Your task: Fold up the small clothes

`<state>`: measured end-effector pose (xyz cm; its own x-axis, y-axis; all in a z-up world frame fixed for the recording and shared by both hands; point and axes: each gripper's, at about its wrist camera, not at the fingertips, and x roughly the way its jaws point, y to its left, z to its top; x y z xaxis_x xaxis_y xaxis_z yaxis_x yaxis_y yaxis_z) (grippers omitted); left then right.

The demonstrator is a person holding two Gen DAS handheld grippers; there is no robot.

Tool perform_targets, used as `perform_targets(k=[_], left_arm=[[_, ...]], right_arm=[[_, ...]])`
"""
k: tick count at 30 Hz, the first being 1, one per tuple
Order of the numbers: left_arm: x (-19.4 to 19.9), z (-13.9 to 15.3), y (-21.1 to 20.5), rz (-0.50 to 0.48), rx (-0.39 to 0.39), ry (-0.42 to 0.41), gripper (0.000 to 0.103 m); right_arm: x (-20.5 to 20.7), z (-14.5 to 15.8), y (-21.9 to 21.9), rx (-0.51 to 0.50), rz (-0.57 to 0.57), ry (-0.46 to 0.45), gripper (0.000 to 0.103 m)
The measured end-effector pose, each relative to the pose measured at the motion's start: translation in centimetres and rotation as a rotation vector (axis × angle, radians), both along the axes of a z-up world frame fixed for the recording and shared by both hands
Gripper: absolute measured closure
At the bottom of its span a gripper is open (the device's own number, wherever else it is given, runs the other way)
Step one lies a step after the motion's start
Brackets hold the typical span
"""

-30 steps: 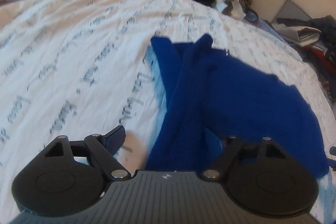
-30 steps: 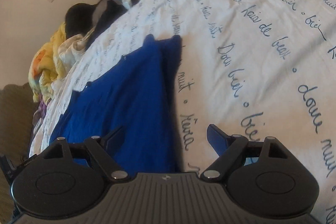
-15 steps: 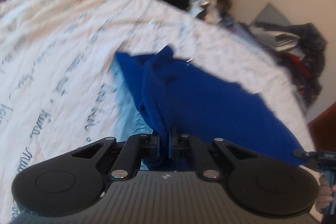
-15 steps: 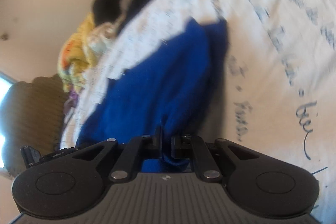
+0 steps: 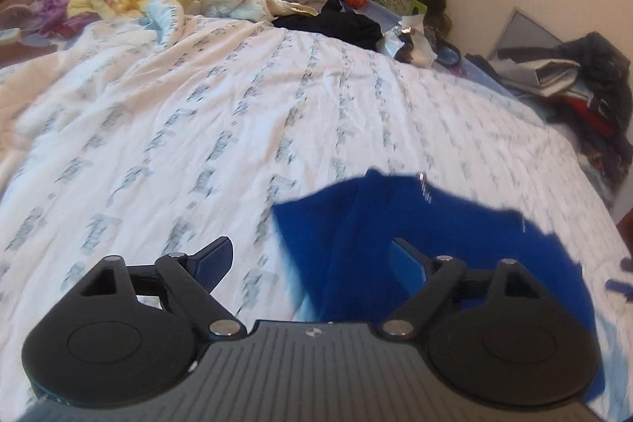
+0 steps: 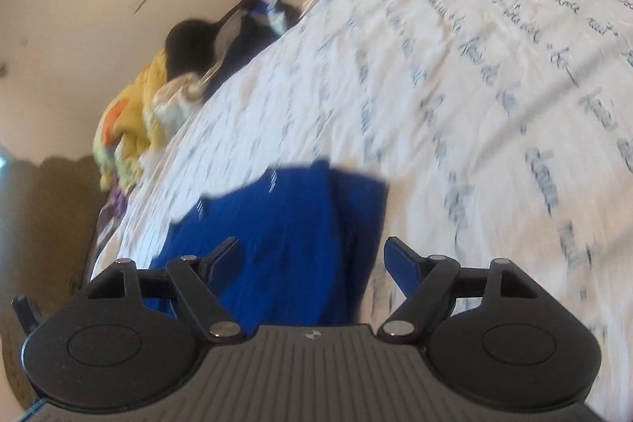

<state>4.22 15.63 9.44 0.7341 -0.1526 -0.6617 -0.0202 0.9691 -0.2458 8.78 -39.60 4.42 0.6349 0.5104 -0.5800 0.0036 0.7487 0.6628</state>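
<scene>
Both our grippers have just been opening and now stand released, nothing pinched: the left gripper [image 5: 312, 263] and the right gripper [image 6: 312, 260] each hang just over the near end of the blue garment [image 5: 427, 224], which lies folded on the bed's white printed sheet [image 5: 198, 129]. Its long axis seems to run away from us toward the cluttered far edge, so we judge neither hand nearer.
</scene>
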Motion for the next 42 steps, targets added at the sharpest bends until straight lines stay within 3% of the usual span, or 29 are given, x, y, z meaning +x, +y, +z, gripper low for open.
perform_targets(k=[3,5,8,11,12,13,14,18,22,23,24,25,26,28,30,32,33,34,35,36,38,40,42], left_arm=[[3.9,0.2,-3.4,-0.091,0.043,-0.047,0.021],[6.7,-0.5,-6.4,-0.152,0.141,-0.060,0.023],[10.8,-3.0,-9.8,-0.224,0.249,-0.006,0.031],[13.2,-5.7,-11.4,-0.287,0.277,0.057,0.032],[13.3,-6.2,-11.7,-0.294,0.289,0.048,0.044],[13.3,-6.2,-12.0,-0.299,0.300,0.024,0.075],[13.4,-6.1,-12.2,-0.287,0.313,0.029,0.088],[13.6,-6.4,-11.4,-0.247,0.306,0.015,0.086],[12.0,-4.9,-10.3,-0.215,0.271,-0.041,0.076],[11.2,-4.3,-9.5,-0.197,0.244,-0.065,0.067],[10.4,-3.5,-8.6,-0.177,0.207,-0.090,0.043],[9.6,-2.9,-7.6,-0.161,0.172,-0.116,0.029],[9.0,-2.4,-6.8,-0.150,0.142,-0.130,0.028],[9.1,-2.2,-6.5,-0.168,0.124,-0.084,0.031],[10.0,-3.0,-7.5,-0.192,0.172,0.001,0.040],[10.8,-4.9,-8.4,-0.215,0.213,0.096,0.048],[11.0,-5.6,-8.7,-0.212,0.215,0.117,0.051],[10.8,-5.7,-8.7,-0.203,0.229,0.081,0.065],[10.9,-5.6,-8.9,-0.215,0.230,0.072,0.076],[10.8,-5.3,-9.0,-0.195,0.238,0.053,0.089],[10.0,-3.9,-8.9,-0.152,0.259,-0.040,0.090],[10.0,-3.6,-9.1,-0.144,0.285,-0.060,0.090],[10.7,-5.4,-9.8,-0.144,0.381,-0.034,0.089]], right_arm=[[4.3,-2.2,0.8,-0.069,-0.027,0.093,0.026],[5.6,-3.2,1.5,-0.023,-0.007,0.072,0.028],[7.1,-3.4,3.4,-0.024,0.058,0.097,0.061],[6.8,-2.8,5.0,-0.124,0.113,0.057,0.063],[7.0,-2.8,5.0,-0.144,0.119,0.062,0.082],[7.1,-2.7,4.8,-0.151,0.128,0.061,0.090],[7.0,-2.4,4.6,-0.164,0.133,0.043,0.094],[8.5,-1.1,3.5,-0.246,0.071,-0.033,0.102],[9.4,-2.9,1.5,-0.099,0.005,0.073,0.099],[8.7,-2.4,1.4,-0.076,0.004,0.052,0.099],[7.9,-1.9,1.4,-0.050,0.006,0.023,0.096],[7.2,-1.4,1.6,-0.035,0.021,-0.004,0.094],[6.9,-1.0,2.1,-0.040,0.048,-0.020,0.089],[7.2,-0.6,3.8,-0.087,0.101,-0.008,0.076],[8.5,-1.0,5.9,-0.154,0.139,0.014,0.057],[9.5,-1.6,7.2,-0.186,0.169,0.039,0.056],[9.6,-1.8,7.8,-0.202,0.176,0.025,0.059],[9.6,-1.8,8.4,-0.231,0.188,0.001,0.066],[9.9,-1.8,9.0,-0.260,0.212,0.010,0.100],[9.8,-1.4,9.4,-0.296,0.203,-0.007,0.099],[9.1,0.2,9.1,-0.288,0.177,-0.090,0.099],[8.7,1.1,8.1,-0.232,0.135,-0.158,0.099],[9.6,-0.5,8.1,-0.260,0.115,-0.103,0.099]])
